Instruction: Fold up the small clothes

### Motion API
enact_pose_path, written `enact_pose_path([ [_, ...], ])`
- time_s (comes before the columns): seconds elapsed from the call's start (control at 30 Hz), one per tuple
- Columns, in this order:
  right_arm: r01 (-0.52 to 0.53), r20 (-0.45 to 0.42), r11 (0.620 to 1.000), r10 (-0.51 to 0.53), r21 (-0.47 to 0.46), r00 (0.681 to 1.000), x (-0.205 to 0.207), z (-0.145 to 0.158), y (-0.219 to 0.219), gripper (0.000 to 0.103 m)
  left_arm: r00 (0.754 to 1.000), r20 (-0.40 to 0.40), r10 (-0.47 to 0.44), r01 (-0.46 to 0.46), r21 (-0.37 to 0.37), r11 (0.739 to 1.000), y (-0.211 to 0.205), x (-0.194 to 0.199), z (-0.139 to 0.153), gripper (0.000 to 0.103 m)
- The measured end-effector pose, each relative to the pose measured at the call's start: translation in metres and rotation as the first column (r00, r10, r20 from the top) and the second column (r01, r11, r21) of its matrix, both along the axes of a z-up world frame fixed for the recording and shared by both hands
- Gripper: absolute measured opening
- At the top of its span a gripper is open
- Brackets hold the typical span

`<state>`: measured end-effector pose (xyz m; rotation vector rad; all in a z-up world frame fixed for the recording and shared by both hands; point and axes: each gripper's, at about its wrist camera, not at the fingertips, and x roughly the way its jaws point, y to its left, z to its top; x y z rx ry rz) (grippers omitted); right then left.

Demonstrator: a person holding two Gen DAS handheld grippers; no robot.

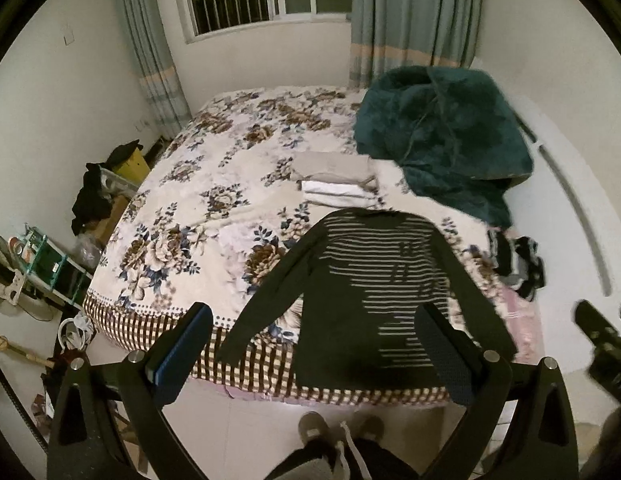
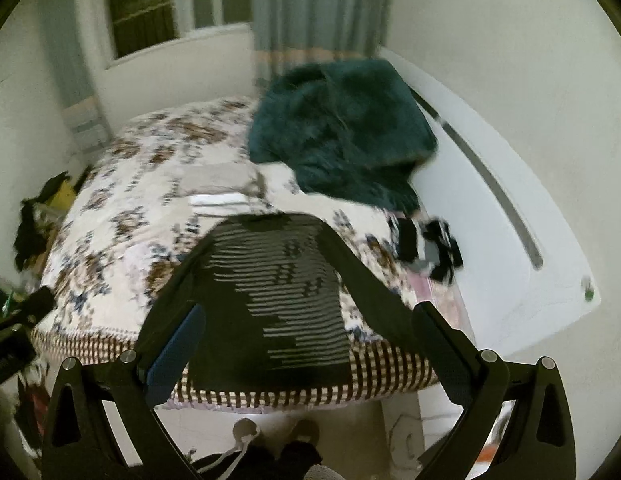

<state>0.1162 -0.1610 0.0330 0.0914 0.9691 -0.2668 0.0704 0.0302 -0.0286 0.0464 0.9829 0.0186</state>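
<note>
Both claws hang nearest the lens with nothing in them: the left gripper (image 1: 314, 352) and the right gripper (image 2: 310, 348) each have their jaws spread wide apart, held above the near edge of the bed (image 1: 182, 208). Between those fingers, the dark striped long-sleeved top (image 1: 374, 280) lies spread flat at the near right of the bed, hem toward the person and draping slightly over the edge, sleeves angled out to either side. It looks like a thin knit: light, limp, likely to sag and stretch when lifted, so a pinch on one layer at a sleeve cuff or shoulder seam should serve better than a grab at the middle. Beyond its collar sit a few folded pale clothes (image 1: 338, 184). Farther right, a teal fluffy blanket (image 1: 442, 136) is heaped against the headboard, and a small black-and-white bundle (image 1: 518, 264), possibly socks though blurred, lies at the right edge.
</note>
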Motion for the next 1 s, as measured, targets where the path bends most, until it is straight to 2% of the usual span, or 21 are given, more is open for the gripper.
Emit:
enact_pose_path([
  [0.07, 0.086, -0.044, 0.996, -0.086, 0.004, 0.995, 0.011, -0.035, -0.024, 0.103, 1.0, -0.024, -0.004, 0.005, 0.03, 1.0, -0.001, 0.016, -0.027, 0.103],
  [0.17, 0.223, -0.117, 0.974, -0.217, 0.041, 0.969, 0.021, -0.102, -0.071, 0.103, 0.997, -0.075, -0.024, 0.029, 0.067, 0.997, -0.006, 0.044, -0.083, 0.103],
  [0.27, 0.368, -0.202, 0.927, -0.348, 0.072, 0.916, 0.014, -0.18, -0.129, 0.103, 0.988, -0.149, -0.031, 0.047, 0.103, 0.994, -0.019, 0.073, -0.147, 0.103],
  [0.33, 0.476, -0.266, 0.875, -0.439, 0.091, 0.858, 0.006, -0.236, -0.169, 0.103, 0.978, -0.209, -0.026, 0.054, 0.13, 0.99, -0.029, 0.088, -0.191, 0.103],
  [0.4, 0.586, -0.326, 0.796, -0.52, 0.148, 0.789, -0.01, -0.296, -0.212, 0.103, 0.966, -0.258, -0.009, 0.049, 0.147, 0.988, -0.037, 0.101, -0.228, 0.103],
  [0.47, 0.689, -0.389, 0.697, -0.59, 0.198, 0.708, -0.028, -0.352, -0.251, 0.103, 0.949, -0.314, 0.023, 0.031, 0.167, 0.986, -0.046, 0.117, -0.269, 0.103],
  [0.53, 0.769, -0.441, 0.59, -0.638, 0.246, 0.631, -0.042, -0.409, -0.287, 0.103, 0.935, -0.351, 0.051, 0.022, 0.2, 0.979, -0.055, 0.128, -0.298, 0.103],
  [0.6, 0.825, -0.475, 0.496, -0.677, 0.269, 0.562, -0.048, -0.46, -0.32, 0.103, 0.916, -0.395, 0.078, 0.015, 0.227, 0.974, -0.066, 0.14, -0.329, 0.103],
  [0.7, 0.875, -0.499, 0.383, -0.719, 0.296, 0.484, -0.049, -0.518, -0.347, 0.103, 0.887, -0.45, 0.104, 0.016, 0.255, 0.967, -0.081, 0.155, -0.367, 0.103],
  [0.77, 0.902, -0.513, 0.283, -0.749, 0.326, 0.42, -0.052, -0.556, -0.366, 0.102, 0.873, -0.473, 0.116, 0.016, 0.265, 0.964, -0.088, 0.167, -0.387, 0.103],
  [0.83, 0.917, -0.525, 0.174, -0.775, 0.358, 0.352, -0.054, -0.593, -0.383, 0.098, 0.851, -0.507, 0.139, 0.006, 0.274, 0.962, -0.096, 0.18, -0.411, 0.103],
  [0.9, 0.917, -0.524, 0.092, -0.796, 0.389, 0.302, -0.056, -0.619, -0.396, 0.094, 0.833, -0.531, 0.154, -0.002, 0.276, 0.961, -0.103, 0.193, -0.427, 0.103],
  [0.97, 0.912, -0.518, 0.029, -0.816, 0.409, 0.258, -0.056, -0.645, -0.406, 0.081, 0.821, -0.547, 0.164, -0.004, 0.282, 0.959, -0.111, 0.207, -0.443, 0.103],
  [1.0, 0.91, -0.52, 0.01, -0.818, 0.413, 0.245, -0.055, -0.653, -0.41, 0.07, 0.818, -0.55, 0.167, -0.006, 0.284, 0.959, -0.117, 0.215, -0.449, 0.103],
])
